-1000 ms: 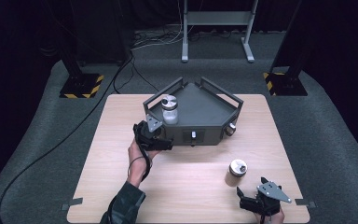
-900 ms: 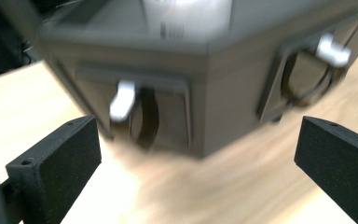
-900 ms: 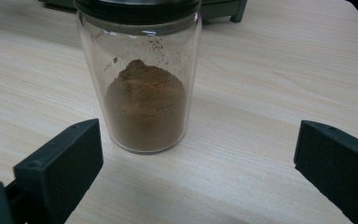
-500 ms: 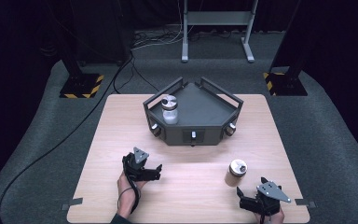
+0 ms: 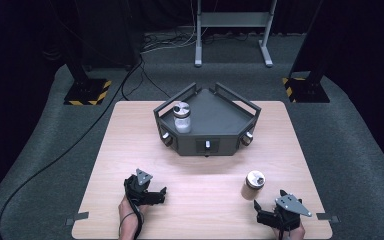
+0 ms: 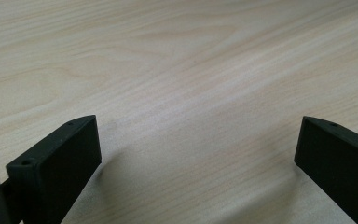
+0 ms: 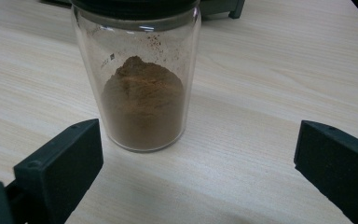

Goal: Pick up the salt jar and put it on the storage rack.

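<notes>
A dark grey angular tray (image 5: 215,107) stands at the table's middle back. In its left corner is a glass jar of white contents (image 5: 182,118) with a metal lid. A second jar, holding brown powder (image 5: 254,185), stands upright on the table at the near right. My right gripper (image 5: 264,214) is open just in front of that jar. In the right gripper view the brown-powder jar (image 7: 142,93) stands ahead of the spread jaws of the right gripper (image 7: 196,158), nearer the left one and apart from both. My left gripper (image 5: 160,194) rests open at the near left, over bare wood (image 6: 182,70).
The wooden table (image 5: 130,135) has open surface between the tray and both grippers. Round knobs (image 5: 166,139) stick out of the tray's front corners. Behind the table are black stands with hazard-striped bases (image 5: 86,92) and floor cables (image 5: 130,85).
My left gripper has drawn back from the tray's left corner, beside the white jar, to the table's near left edge. The right gripper and both jars have stayed put.
</notes>
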Demonstrator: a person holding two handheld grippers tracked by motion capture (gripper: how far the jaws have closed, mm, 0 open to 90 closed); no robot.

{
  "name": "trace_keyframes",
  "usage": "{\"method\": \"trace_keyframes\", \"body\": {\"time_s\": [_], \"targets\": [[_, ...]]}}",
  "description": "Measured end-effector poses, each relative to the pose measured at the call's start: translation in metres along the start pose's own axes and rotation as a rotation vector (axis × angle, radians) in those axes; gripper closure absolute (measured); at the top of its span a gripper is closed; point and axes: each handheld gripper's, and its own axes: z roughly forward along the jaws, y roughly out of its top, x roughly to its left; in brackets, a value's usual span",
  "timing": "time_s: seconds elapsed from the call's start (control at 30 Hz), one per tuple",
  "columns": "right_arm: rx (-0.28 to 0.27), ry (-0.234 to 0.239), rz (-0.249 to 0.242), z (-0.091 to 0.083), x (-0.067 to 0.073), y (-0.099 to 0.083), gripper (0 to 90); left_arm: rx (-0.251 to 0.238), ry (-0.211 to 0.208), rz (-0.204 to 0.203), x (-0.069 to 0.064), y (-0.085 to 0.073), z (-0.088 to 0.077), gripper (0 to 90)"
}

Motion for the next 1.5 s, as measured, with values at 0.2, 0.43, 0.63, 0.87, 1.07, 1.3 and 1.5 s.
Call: {"method": "trace_keyframes", "body": {"time_s": [0.2,0.43,0.63,0.87,1.07,1.3,1.5], "targets": [[-0.019,-0.007,0.024,-0.002,-0.001,-0.004,0.4,-0.001,0.013,-0.017,0.0,-0.002,-0.002,0.2],[-0.03,0.013,0.034,-0.003,-0.005,-0.006,0.4,-0.005,0.025,-0.016,-0.002,-0.003,-0.002,0.2],[-0.044,0.001,0.042,-0.004,-0.004,-0.008,0.4,-0.002,0.027,-0.027,-0.002,-0.002,-0.001,0.2],[-0.086,-0.005,0.038,-0.005,-0.002,-0.015,0.0,-0.008,0.04,-0.016,-0.006,-0.003,-0.002,0.3],[-0.083,-0.019,0.035,-0.004,0.001,-0.013,0.0,-0.003,0.032,-0.022,-0.004,-0.002,-0.002,0.3],[-0.075,-0.028,0.026,-0.003,0.004,-0.012,0.0,-0.009,0.046,-0.019,-0.007,-0.003,-0.002,0.3],[-0.066,-0.04,0.017,-0.002,0.006,-0.01,0.0,-0.011,0.052,-0.012,-0.009,-0.004,-0.002,0.4]]}}
